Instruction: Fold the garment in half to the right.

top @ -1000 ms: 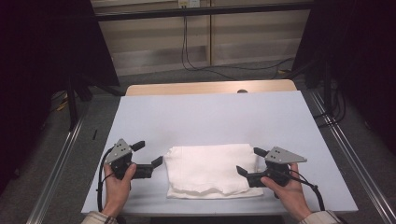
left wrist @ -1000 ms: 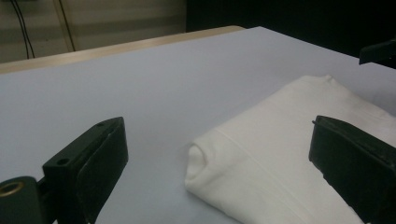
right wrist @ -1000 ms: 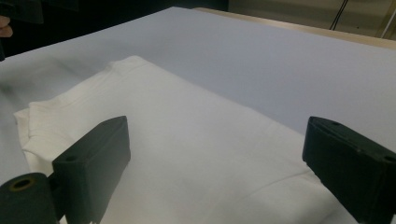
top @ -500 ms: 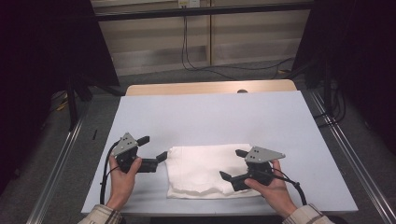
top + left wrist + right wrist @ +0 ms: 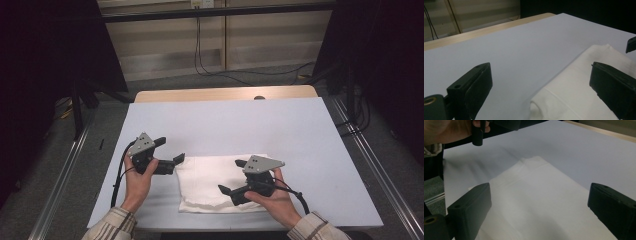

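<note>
On the table's (image 5: pixel 310 130) near half the folded white cloth (image 5: pixel 210 182) lies flat | left tongs (image 5: pixel 170 152) released, jaws astride its left edge | right tongs (image 5: pixel 234 177) released, hovering over its right part | you lower each jaw flat, pinch one corner layer only, lift evenly so the fold does not bunch.

A wooden table (image 5: pixel 225 93) carries a pale blue-grey sheet (image 5: pixel 240 125) that covers nearly all of its top, leaving a strip of bare wood along the far edge. Directly on the sheet, near the front edge and about midway across, lies a folded white cloth (image 5: pixel 207 182), flat and somewhat rumpled.
</note>
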The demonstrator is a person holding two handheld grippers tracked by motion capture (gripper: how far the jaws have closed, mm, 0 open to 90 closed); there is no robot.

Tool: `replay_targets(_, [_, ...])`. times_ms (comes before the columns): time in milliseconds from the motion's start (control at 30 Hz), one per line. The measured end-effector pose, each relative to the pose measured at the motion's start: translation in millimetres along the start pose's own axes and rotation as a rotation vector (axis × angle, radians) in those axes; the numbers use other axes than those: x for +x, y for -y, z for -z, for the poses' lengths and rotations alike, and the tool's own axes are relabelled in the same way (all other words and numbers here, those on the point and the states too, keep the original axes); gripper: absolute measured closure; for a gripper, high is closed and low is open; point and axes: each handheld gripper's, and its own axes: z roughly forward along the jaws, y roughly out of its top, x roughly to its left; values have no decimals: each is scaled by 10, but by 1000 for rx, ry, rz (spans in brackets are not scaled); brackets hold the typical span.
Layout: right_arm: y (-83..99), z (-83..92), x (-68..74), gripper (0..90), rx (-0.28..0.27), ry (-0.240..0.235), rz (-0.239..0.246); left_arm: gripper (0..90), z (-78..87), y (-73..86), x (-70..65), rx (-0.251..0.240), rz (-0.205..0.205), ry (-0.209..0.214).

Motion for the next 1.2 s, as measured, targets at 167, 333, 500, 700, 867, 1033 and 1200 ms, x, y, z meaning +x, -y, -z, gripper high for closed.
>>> replay_targets(167, [-41, -124, 72, 56, 12, -20, 0, 45, -21, 39, -45, 21, -15, 11])
replay_targets(333, [-84, -235, 161, 59, 19, -37, 10, 44, 2, 77, -18, 25, -6, 4])
replay_targets(500, [-133, -395, 275, 61, 78, -80, 20, 45, 30, 75, 4, 10, -1, -9])
replay_targets(700, [-199, -524, 346, 59, 141, -93, 62, 45, 30, 90, 20, 19, -7, -9])
replay_targets(867, [-179, -615, 407, 73, 179, -131, 55, 45, 37, 129, 41, 18, 10, -24])
replay_targets(1033, [-172, -715, 480, 91, 218, -185, 44, 44, 47, 120, 50, -2, 24, -33])
replay_targets(1200, [-170, -835, 571, 151, 308, -215, 49, 44, 37, 128, 36, 8, 19, -28])
